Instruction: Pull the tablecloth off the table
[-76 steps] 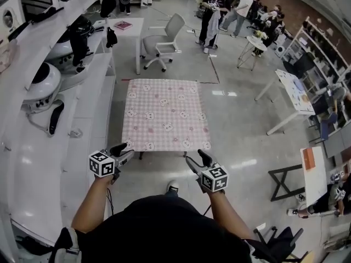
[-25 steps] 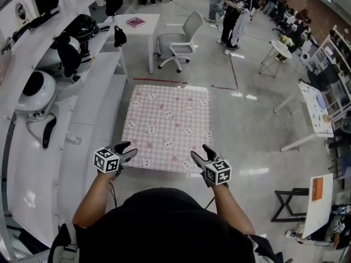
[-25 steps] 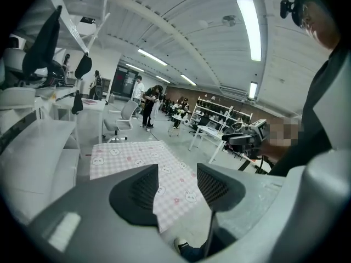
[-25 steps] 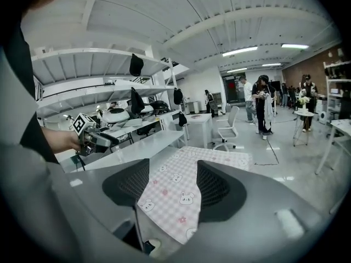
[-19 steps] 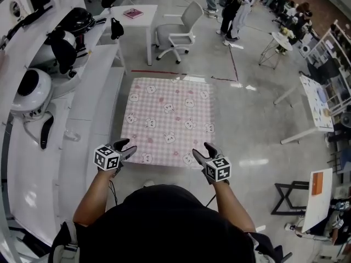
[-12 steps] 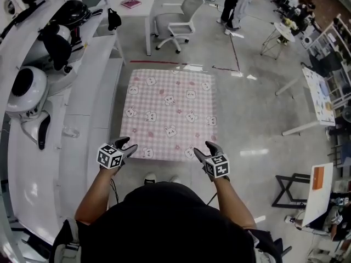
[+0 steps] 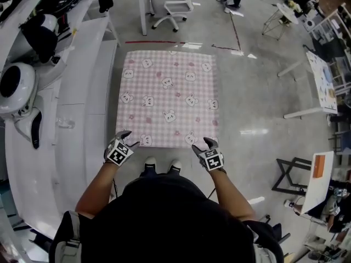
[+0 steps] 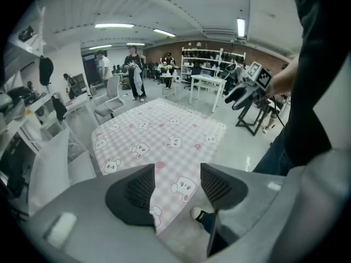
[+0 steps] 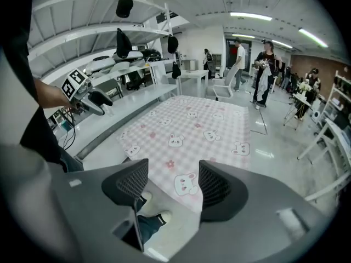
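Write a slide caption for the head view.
Left tongs and right tongs, both open, poised by the near corners of the pink checked tablecloth, not yet gripping.

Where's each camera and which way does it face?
Head view: on the head, steeply down at tablecloth; arms, left gripper, right gripper show.
Left gripper view: on left gripper, along its open jaws, over a tablecloth corner.
Right gripper view: on right gripper, open jaws, other near corner.
Shared: each gripper view shows the tablecloth and the other gripper.

The left gripper (image 7: pixel 129 139) and right gripper (image 7: pixel 203 145) are lowered to the near corners of the pink checked fabric tablecloth (image 7: pixel 170 97); the right jaws have just been opened wider, with a cloth corner between them, unpinched
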